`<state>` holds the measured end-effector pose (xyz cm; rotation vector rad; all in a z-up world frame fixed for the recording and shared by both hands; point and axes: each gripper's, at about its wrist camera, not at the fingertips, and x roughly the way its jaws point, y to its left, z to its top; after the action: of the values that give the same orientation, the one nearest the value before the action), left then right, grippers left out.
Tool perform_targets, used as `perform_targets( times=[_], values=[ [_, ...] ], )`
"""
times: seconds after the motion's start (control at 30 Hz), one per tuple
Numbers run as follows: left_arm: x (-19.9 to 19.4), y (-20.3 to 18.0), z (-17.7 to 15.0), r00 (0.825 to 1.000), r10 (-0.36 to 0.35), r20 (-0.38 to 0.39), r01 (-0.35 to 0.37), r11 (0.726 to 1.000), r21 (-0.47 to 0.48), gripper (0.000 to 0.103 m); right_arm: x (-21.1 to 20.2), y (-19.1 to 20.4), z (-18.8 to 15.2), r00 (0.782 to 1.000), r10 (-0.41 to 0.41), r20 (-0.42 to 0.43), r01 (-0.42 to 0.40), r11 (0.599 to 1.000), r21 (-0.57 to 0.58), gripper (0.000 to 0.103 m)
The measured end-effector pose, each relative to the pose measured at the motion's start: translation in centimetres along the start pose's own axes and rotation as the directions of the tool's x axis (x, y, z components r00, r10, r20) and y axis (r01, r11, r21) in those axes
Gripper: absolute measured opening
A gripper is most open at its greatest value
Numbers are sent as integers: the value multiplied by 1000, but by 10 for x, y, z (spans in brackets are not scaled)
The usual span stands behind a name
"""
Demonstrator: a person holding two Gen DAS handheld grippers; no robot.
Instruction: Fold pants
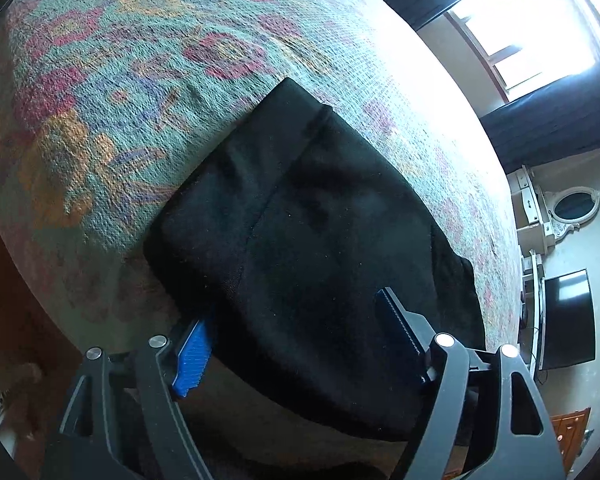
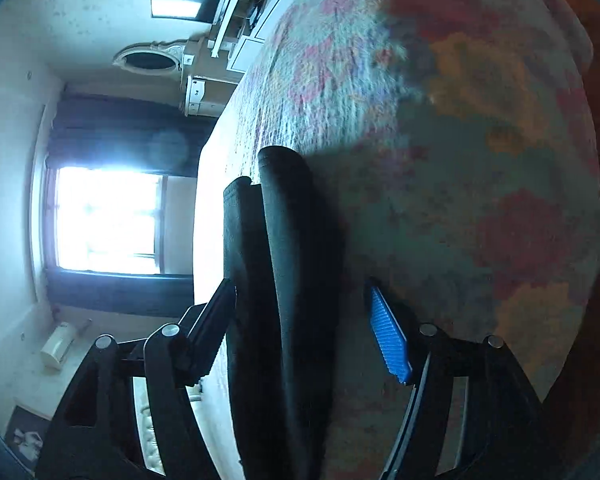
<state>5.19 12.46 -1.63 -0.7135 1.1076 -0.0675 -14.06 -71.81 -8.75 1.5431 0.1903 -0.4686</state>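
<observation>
Black pants (image 1: 320, 220) lie folded in a thick stack on a floral blanket (image 1: 120, 100). In the left wrist view my left gripper (image 1: 296, 340) hovers over the stack's near edge with its jaws wide apart. Its blue pad (image 1: 192, 356) sits just off the fabric's left corner and does not press on it. The right wrist view is rolled sideways and shows the pants (image 2: 288, 260) edge-on as stacked layers. My right gripper (image 2: 300, 332) straddles them, open. Its blue pad (image 2: 388, 340) stands clear of the cloth, while the dark finger (image 2: 216, 328) is close beside it.
The blanket covers a bed whose edge (image 1: 500, 200) runs along the right. Beyond it are a bright window (image 1: 520, 32) with dark curtains, a white dresser with an oval mirror (image 1: 576, 204) and a dark screen (image 1: 568, 316). Brown floor (image 1: 12, 300) lies at the left.
</observation>
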Motion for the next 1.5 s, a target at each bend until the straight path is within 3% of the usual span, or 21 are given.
perform_targets(
  times=[0.07,0.13,0.27,0.37,0.5,0.57,0.63,0.7,0.73,0.87,0.97,1.0,1.03,1.07,1.1,1.23,1.33,1.5],
  values=[
    [1,2,1,1000,4,0,-4,1000,3,76,13,0,0,999,19,-49,-18,1000,11,66],
    [2,0,0,1000,8,0,-8,1000,8,76,22,5,2,994,58,-93,-59,998,-6,77],
    [4,-3,-2,1000,12,4,-12,1000,22,78,32,23,14,976,178,-129,-181,983,-15,77],
    [4,-3,-3,1000,9,6,-9,1000,21,78,26,23,30,967,238,-86,-237,971,21,77],
    [6,-3,-3,1000,7,5,-7,1000,18,78,19,15,51,954,296,48,-299,950,87,76],
    [8,-5,-3,1000,13,4,-13,1000,22,78,23,13,58,973,229,18,-230,969,88,60],
    [8,-6,-4,1000,19,4,-19,999,30,79,26,13,59,990,139,-5,-139,989,51,30],
    [8,-7,-5,1000,21,4,-21,999,35,79,26,10,58,998,63,-15,-63,998,14,10],
    [8,-8,-5,1000,20,2,-20,999,38,79,25,10,60,999,35,-13,-35,999,-1,6],
    [8,-7,-5,1000,15,0,-15,999,34,79,3,13,77,997,-61,45,64,994,-84,6],
    [8,-8,-4,1000,19,-2,-19,999,34,79,-19,-5,88,985,-126,115,130,991,-35,13],
    [9,-8,-4,1000,21,-2,-21,999,37,79,-30,-8,93,974,-142,174,144,990,-1,18],
    [9,-9,-4,1000,24,-2,-24,999,41,79,-45,-8,96,950,-188,250,187,982,28,41],
    [9,-10,-4,1000,28,-3,-28,999,45,79,-53,-5,98,936,-197,292,197,980,28,53],
    [10,-10,-4,999,32,-6,-32,998,49,79,-52,1,100,942,-172,288,180,984,-1,56],
    [11,-11,-2,999,32,-7,-31,998,50,81,-28,47,80,992,-38,119,60,981,-183,56],
    [12,-11,-2,1000,30,-6,-29,998,55,81,10,74,73,1000,-2,11,4,971,-238,56],
    [13,-9,-2,1000,17,-6,-17,999,50,84,68,85,74,996,-59,-69,41,970,-238,56]
  ],
)
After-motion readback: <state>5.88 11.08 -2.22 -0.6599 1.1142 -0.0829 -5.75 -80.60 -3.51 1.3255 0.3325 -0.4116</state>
